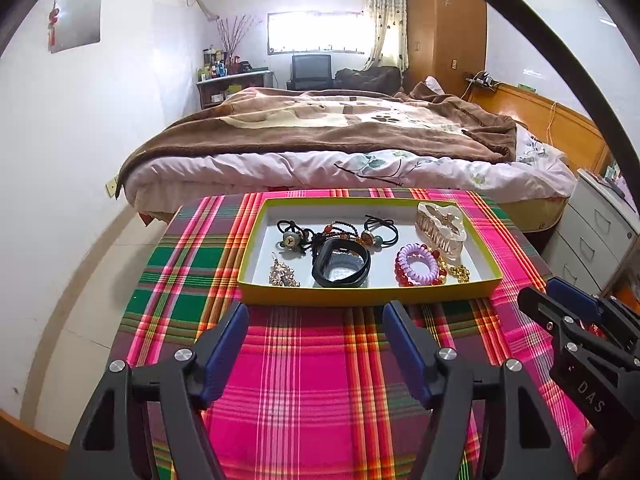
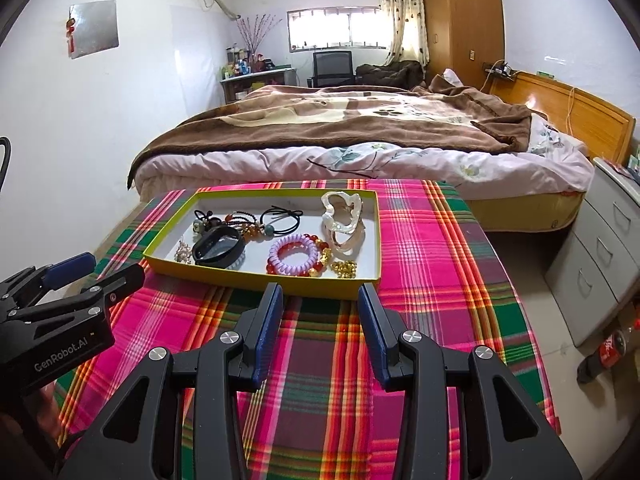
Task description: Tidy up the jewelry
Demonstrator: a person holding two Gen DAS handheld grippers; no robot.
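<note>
Both my left claw [image 1: 314,312] and right claw [image 2: 320,294], jaws apart and empty, hover short of the yellow tray [image 1: 360,295]; apparently everything is stowed, so next I withdraw.

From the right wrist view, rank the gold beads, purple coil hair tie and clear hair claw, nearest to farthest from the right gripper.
From the right gripper:
1. Gold beads, tray's near right corner.
2. Purple coil hair tie, just left, slightly farther.
3. Clear hair claw, toward the far right.

Plaid-clothed table [image 1: 320,380] bearing yellow tray [image 1: 360,295]
</note>
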